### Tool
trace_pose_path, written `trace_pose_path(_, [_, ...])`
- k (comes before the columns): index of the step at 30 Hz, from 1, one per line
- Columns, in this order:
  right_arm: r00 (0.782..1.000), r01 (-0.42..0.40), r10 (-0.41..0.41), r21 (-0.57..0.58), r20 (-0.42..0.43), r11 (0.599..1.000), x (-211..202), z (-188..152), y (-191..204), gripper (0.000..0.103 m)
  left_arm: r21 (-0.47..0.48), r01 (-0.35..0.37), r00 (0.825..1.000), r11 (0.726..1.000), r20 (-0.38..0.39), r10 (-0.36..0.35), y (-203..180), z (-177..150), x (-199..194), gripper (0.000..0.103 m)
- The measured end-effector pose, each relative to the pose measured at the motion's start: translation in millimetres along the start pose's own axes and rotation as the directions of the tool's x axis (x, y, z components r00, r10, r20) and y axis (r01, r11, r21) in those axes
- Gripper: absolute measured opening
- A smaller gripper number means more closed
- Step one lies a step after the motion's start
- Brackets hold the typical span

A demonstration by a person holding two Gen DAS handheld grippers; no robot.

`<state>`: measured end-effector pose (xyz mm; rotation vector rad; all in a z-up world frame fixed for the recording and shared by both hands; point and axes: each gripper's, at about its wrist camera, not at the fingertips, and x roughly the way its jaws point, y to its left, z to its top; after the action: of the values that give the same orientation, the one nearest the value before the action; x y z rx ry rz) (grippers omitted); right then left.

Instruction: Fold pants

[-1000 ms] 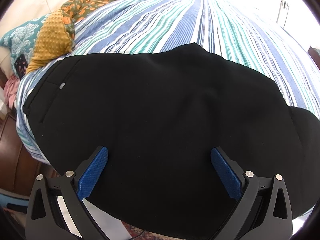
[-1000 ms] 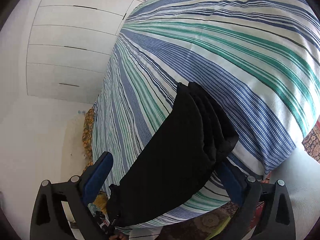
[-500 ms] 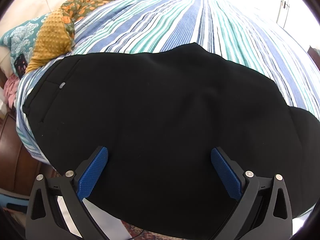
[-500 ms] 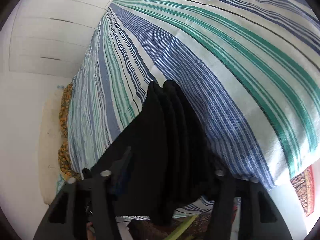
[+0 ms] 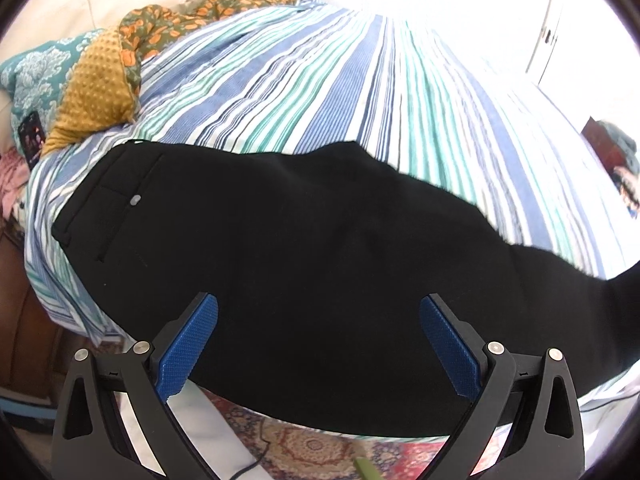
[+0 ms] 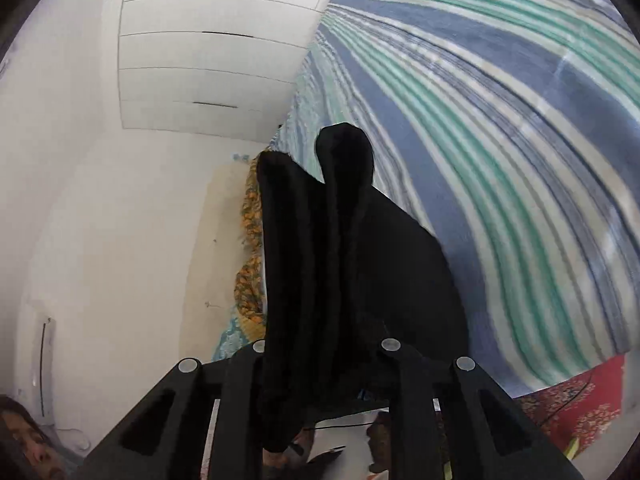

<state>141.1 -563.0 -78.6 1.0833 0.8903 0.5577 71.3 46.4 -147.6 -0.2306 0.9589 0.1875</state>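
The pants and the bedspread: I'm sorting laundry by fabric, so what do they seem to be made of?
The pants look like a matte black woven cloth, perhaps a suiting blend: smooth, no sheen, a pale button at the back pocket. The bedspread looks like woven cotton, from its fine ribbed blue, green and white stripes. Neither fibre is certain by sight.

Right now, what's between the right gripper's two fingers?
Bunched black pants fill the gap of the right gripper, whose jaws are closing on them. The right wrist view shows it.
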Motion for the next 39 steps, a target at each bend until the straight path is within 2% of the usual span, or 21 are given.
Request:
trace_pose_path(4, [0.993,-0.092,0.089,-0.033,-0.075,0.995,74.1,-32.7,35.6,0.02,-0.047,0.05,0.999,0.998,-0.004,-0.05,7.5,8.2,-5.2,0.101])
trace_pose_path(6, [0.991,-0.092,0.086,-0.056,-0.101,0.994,118.4,-50.4,44.0,0.02,-0.056,0.05,0.999,0.997,-0.004,-0.05,13.2,10.4,-6.5,0.101])
trace_pose_path(9, [0.984,-0.099,0.093,-0.031,-0.152,0.995,190.7,-79.4,40.4,0.02,-0.069,0.034,0.999,0.997,-0.001,-0.034,23.2,10.0,-9.7,0.101])
trace_pose_path(13, [0.973,-0.069,0.052,-0.068,-0.226,0.995,270.4,-120.9,34.8,0.02,-0.103,0.021,1.0,0.995,0.004,-0.021,40.6,4.4,-17.4,0.101])
trace_pose_path(15, [0.964,-0.035,-0.006,-0.151,-0.267,0.988,301.7,-140.5,38.4,0.02,-0.117,0.022,1.0,0.993,-0.001,-0.022,46.3,0.1,-18.8,0.101])
trace_pose_path(17, [0.942,0.018,-0.118,-0.303,-0.315,0.953,332.9,-164.2,43.7,0.027,-0.119,0.025,1.0,0.993,-0.015,-0.027,48.7,-2.7,-16.7,0.101])
trace_pose_path(18, [0.922,0.067,-0.211,-0.403,-0.325,0.913,346.3,-177.5,46.5,0.03,-0.116,0.031,0.999,0.993,-0.023,-0.034,48.3,-4.0,-16.3,0.101])
trace_pose_path(19, [0.895,0.118,-0.315,-0.512,-0.316,0.851,356.4,-190.8,49.3,0.045,-0.11,0.047,0.998,0.993,-0.027,-0.05,46.8,-6.4,-18.5,0.101])
trace_pose_path(20, [0.87,0.149,-0.397,-0.613,-0.291,0.776,363.4,-202.4,52.8,0.054,-0.101,0.072,0.997,0.992,-0.026,-0.075,45.3,-7.1,-20.7,0.101])
trace_pose_path(21, [0.859,0.151,-0.439,-0.69,-0.263,0.708,362.5,-213.3,58.2,0.059,-0.087,0.1,0.995,0.991,-0.02,-0.102,41.7,-8.3,-25.0,0.101])
trace_pose_path(22, [0.855,0.14,-0.457,-0.739,-0.246,0.659,358.1,-220.4,63.9,0.075,-0.071,0.125,0.992,0.99,-0.011,-0.126,37.4,-9.0,-29.7,0.101])
trace_pose_path(23, [0.859,0.127,-0.455,-0.763,-0.236,0.634,349.8,-223.4,68.5,0.084,-0.043,0.159,0.987,0.986,0.002,-0.159,29.7,-9.7,-35.4,0.101])
trace_pose_path(24, [0.872,0.113,-0.436,-0.776,-0.222,0.621,337.1,-224.8,72.9,0.091,-0.011,0.19,0.982,0.982,0.009,-0.19,20.4,-10.9,-40.4,0.101])
trace_pose_path(26, [0.904,0.1,-0.39,-0.799,-0.176,0.593,302.1,-225.2,77.5,0.093,0.065,0.252,0.967,0.966,0.01,-0.253,-2.0,-11.1,-46.4,0.101])
trace_pose_path(28, [0.918,0.142,-0.384,-0.828,-0.094,0.542,275.3,-217.7,79.9,0.097,0.137,0.299,0.953,0.945,0.0,-0.302,-26.2,-10.2,-45.5,0.099])
trace_pose_path(30, [0.919,0.213,-0.395,-0.837,-0.005,0.504,245.8,-222.8,78.9,0.097,0.185,0.309,0.95,0.933,-0.015,-0.312,-46.4,-9.4,-35.2,0.08])
trace_pose_path(32, [0.909,0.281,-0.411,-0.826,0.067,0.489,217.9,-219.3,71.7,0.097,0.19,0.3,0.954,0.935,-0.063,-0.294,-59.6,-8.8,-16.6,0.069])
trace_pose_path(34, [0.893,0.351,-0.429,-0.803,0.133,0.481,192.8,-214.4,66.8,0.097,0.171,0.289,0.956,0.942,-0.099,-0.276,-64.6,-10.8,0.0,0.065])
trace_pose_path(35, [0.889,0.376,-0.43,-0.786,0.156,0.491,185.9,-209.9,63.8,0.097,0.17,0.273,0.96,0.947,-0.111,-0.257,-65.7,-12.5,5.6,0.065])
trace_pose_path(37, [0.892,0.4,-0.415,-0.739,0.178,0.543,174.7,-193.6,60.8,0.097,0.181,0.245,0.966,0.953,-0.129,-0.224,-67.9,-17.2,12.1,0.06])
trace_pose_path(39, [0.899,0.404,-0.396,-0.707,0.188,0.581,169.2,-179.0,60.9,0.097,0.192,0.232,0.967,0.954,-0.148,-0.206,-68.1,-21.2,15.8,0.045])
